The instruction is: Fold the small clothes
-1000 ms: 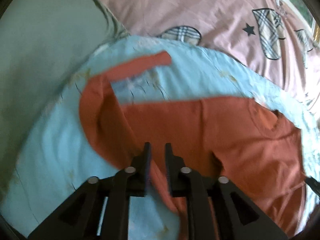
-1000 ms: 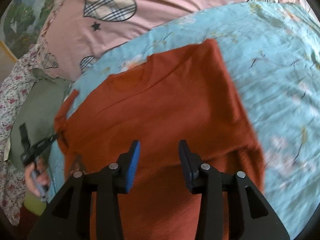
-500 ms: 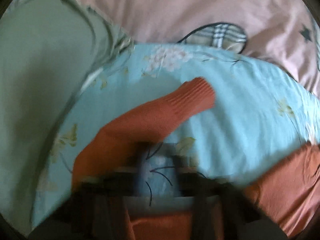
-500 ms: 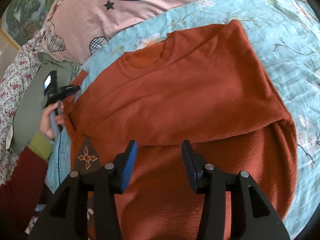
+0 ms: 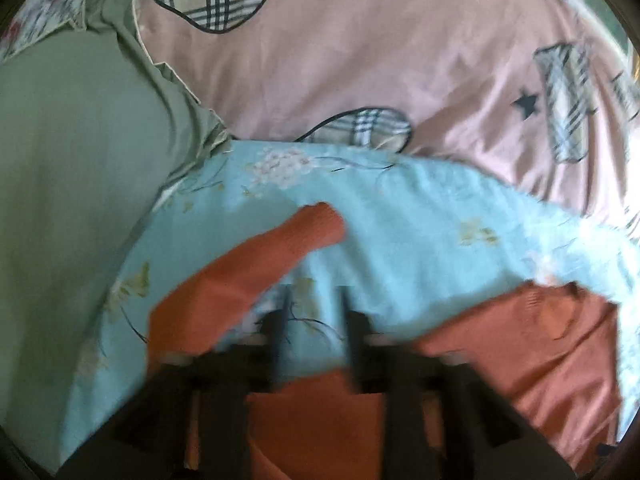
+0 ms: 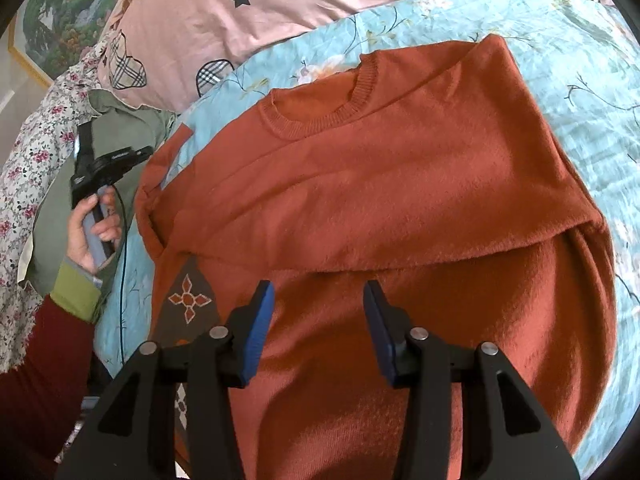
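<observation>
Overhead, right gripper (image 6: 319, 326) wide above orange sweater (image 6: 400, 184), left gripper (image 5: 314, 320) blurred, apparently parted, empty.

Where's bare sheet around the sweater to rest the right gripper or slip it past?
Bare blue floral sheet lies right of the orange sweater, and a narrower band between its collar and the pink quilt. The left side is crowded: the sleeve, the left gripper and the green pillow. The right gripper hovers open.

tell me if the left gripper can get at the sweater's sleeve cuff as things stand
Probably yes. The left gripper looks open, and the ribbed sleeve cuff of the orange sweater lies flat just ahead on the blue floral sheet, nothing covering it.
</observation>
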The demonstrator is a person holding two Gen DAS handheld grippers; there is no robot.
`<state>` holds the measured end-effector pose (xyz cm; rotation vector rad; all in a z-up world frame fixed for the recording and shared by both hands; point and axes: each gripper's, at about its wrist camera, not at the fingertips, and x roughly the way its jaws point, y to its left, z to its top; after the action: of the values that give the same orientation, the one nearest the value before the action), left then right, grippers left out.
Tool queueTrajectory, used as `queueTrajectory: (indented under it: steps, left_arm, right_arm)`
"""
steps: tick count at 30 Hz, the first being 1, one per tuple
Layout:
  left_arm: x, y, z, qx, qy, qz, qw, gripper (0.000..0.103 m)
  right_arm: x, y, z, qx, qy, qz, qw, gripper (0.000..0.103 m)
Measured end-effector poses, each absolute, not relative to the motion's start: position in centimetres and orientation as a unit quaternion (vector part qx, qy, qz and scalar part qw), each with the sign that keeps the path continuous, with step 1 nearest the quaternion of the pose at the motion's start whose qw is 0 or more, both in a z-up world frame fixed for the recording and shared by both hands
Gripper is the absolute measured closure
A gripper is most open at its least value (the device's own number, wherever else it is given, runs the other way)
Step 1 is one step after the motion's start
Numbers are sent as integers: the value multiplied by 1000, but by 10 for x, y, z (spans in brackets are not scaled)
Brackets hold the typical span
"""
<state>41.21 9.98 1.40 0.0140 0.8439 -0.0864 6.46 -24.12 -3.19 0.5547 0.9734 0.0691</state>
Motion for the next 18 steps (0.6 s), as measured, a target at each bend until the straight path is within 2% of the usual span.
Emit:
queueTrajectory:
  steps: [1, 2, 7, 9, 10, 11, 13, 18]
  left_arm:
    - [418, 100, 11, 20, 410, -34, 911, 35]
    - [426, 101, 7, 31, 413, -28, 910, 31]
    - [465, 111, -29, 75, 452, 13, 889, 29]
    - [476, 118, -40, 78, 464, 23, 882, 50]
    - [481, 123, -46, 74, 472, 27, 878, 81]
    - [484, 127, -48, 65, 477, 25, 876, 89]
    - [481, 135, -43, 43, 468, 13, 882, 97]
    - [449, 139, -16, -4, 435, -26, 900, 99]
  right_arm:
    - [63, -242, -34, 265, 463, 28, 845, 53]
    - [63, -244, -37, 267, 467, 23, 843, 53]
    - [65, -251, -50, 279, 481, 9, 831, 53]
    - [68, -250, -50, 277, 482, 7, 832, 53]
    - [69, -249, -50, 275, 482, 8, 832, 53]
    - [70, -248, -49, 274, 482, 8, 833, 53]
    - [72, -244, -48, 272, 480, 15, 834, 53]
    - [74, -234, -46, 272, 477, 32, 835, 53]
